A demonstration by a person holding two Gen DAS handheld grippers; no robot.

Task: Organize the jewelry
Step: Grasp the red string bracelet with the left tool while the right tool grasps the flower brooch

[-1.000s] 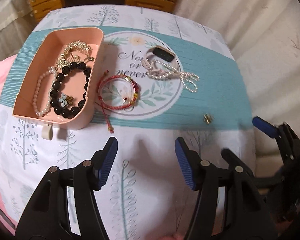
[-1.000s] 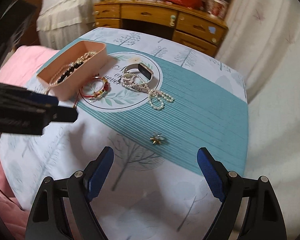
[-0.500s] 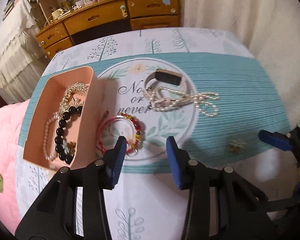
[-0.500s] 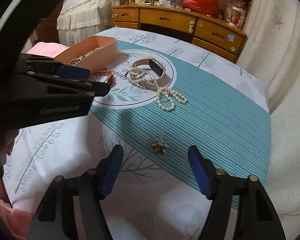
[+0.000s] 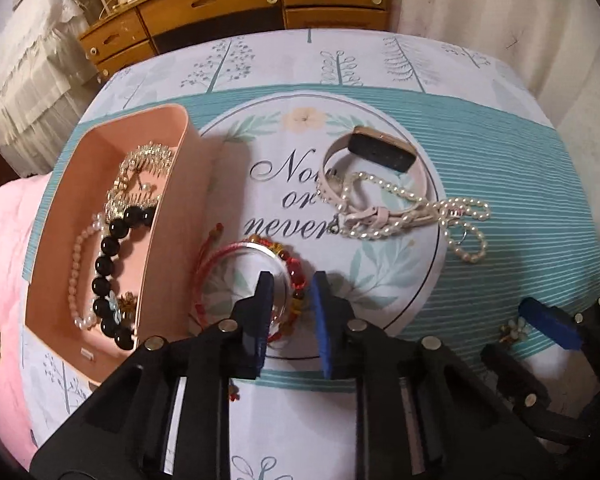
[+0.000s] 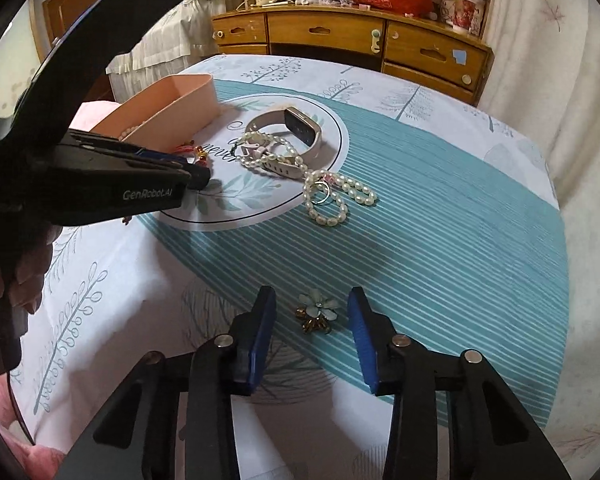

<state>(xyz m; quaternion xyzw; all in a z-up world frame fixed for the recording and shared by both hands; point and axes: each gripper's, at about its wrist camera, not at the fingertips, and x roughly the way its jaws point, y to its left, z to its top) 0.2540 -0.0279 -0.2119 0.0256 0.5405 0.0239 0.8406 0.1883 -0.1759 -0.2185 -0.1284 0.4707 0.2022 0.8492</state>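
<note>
Two pickups are being set up at once on the cloth-covered surface [image 5: 500, 128]. The left tool [image 5: 290, 280] has been brought down over the red bracelet bundle [image 5: 236, 276], which lies just beside the pink tray [image 5: 192, 160]. Its jaws have just been closing, and the near rim of the bundle, with its clear bangle and amber beads, sits between them. Whether the pads are already pressed on it cannot be told, since a gap is seen on the right side.

The right tool [image 6: 312, 304] is lowered around the small flower brooch [image 6: 317, 312] near the front edge of the cloth. Its jaws have just been closing too, but they are not yet on the brooch; space is left on both sides.

For the bracelets, all the loops should be caught together, cords and bangle alike, so that nothing is left trailing when the bundle is lifted over the tray wall. For the brooch, the tips should be kept low against the cloth and centred, because so flat a piece is likely to be flicked away if one pad arrives first. The cloth itself should not be pinched.

The watch [image 5: 380, 156] and pearl strand [image 5: 420, 212], tangled together farther back, are left for later. A black bead bracelet [image 5: 108, 264] and other pieces are already in the tray.
</note>
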